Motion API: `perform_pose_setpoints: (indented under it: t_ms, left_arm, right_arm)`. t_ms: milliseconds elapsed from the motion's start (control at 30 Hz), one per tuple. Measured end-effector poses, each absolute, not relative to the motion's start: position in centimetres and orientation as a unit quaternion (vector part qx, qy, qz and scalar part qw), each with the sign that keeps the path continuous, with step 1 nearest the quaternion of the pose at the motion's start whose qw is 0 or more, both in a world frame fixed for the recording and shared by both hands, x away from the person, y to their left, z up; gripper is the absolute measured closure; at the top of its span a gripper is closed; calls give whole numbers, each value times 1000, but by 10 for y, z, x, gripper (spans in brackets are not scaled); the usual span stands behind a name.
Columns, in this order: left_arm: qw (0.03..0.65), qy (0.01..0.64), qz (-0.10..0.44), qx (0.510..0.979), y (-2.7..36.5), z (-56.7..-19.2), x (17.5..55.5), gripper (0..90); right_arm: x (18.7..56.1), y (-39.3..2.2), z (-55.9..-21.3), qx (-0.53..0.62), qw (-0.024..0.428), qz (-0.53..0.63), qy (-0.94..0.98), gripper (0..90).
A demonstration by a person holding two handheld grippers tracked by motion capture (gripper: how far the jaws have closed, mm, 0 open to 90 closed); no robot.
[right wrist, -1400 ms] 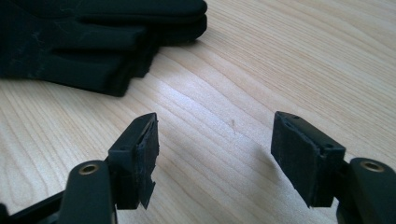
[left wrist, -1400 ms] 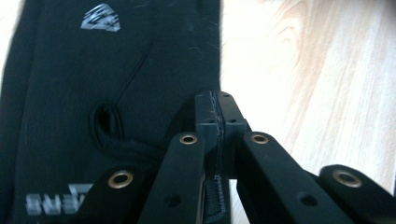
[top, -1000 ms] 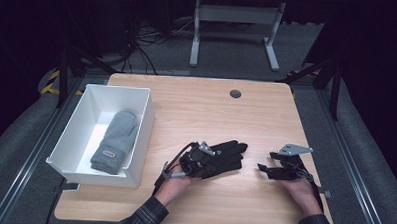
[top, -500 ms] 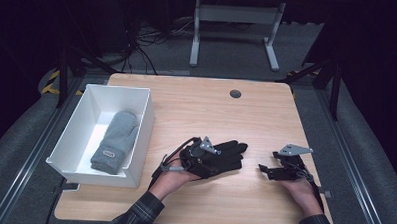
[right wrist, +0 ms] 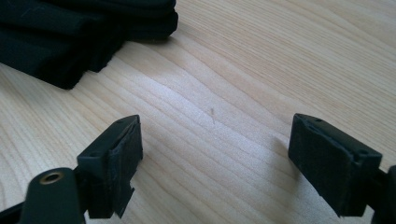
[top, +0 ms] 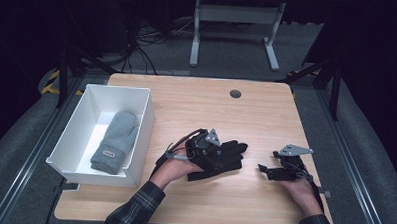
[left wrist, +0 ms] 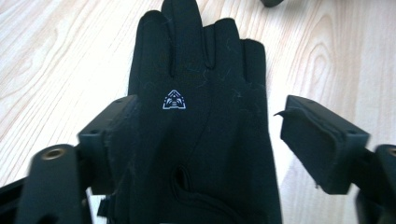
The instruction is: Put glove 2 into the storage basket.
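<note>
- We see that the left hand-held gripper (top: pixel 220 150) has just been opening its jaws: a second ago they were closed on the black glove (left wrist: pixel 201 116), and now they stand wide, one jaw on each side of it, with a clear gap at the right jaw.
- The black glove is between these jaws but it is no longer pinched. It lies flat on the desk (top: pixel 197 102), a little right of the white bin (top: pixel 145 121), with its fingers pointing away from the person.
- The right hand-held gripper (top: pixel 264 170) is also wide open, and its jaws have opened a little more in this second. It holds nothing and waits over bare wood, near the glove's fingertips but apart from them.
- A grey mitten (top: pixel 116 139) lies already inside the white bin.
- In our judgement, this release means the glove was only laid down or adjusted; to bring it into the bin, a new grip is needed.
</note>
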State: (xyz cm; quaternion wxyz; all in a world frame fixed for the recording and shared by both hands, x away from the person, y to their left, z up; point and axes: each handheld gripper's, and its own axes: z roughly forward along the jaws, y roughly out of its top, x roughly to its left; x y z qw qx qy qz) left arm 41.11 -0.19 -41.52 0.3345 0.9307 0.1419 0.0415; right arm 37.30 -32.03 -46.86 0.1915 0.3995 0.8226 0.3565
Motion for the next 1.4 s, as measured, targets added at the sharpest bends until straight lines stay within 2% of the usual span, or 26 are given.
perform_pose_setpoints:
  t_ms: [567,1200,1300,1367,1400]
  left_arm:
    - [311,138,27,940,-15,-446,430,131]
    - [331,154,23,931,-9,-458,441,91]
    - [333,154,20,930,-8,-458,440,129]
    - [333,150,19,931,-7,-457,439,213]
    - [332,142,12,933,-7,-456,439,213]
  right_arm:
    - [373,-320,-469,399,192,356,823,181]
    - [373,-320,-469,400,192,356,822,178]
    - [373,-320,-469,400,192,356,822,175]
    - [373,-319,-469,401,193,355,822,172]
    - [373,-319,-469,401,193,355,822,171]
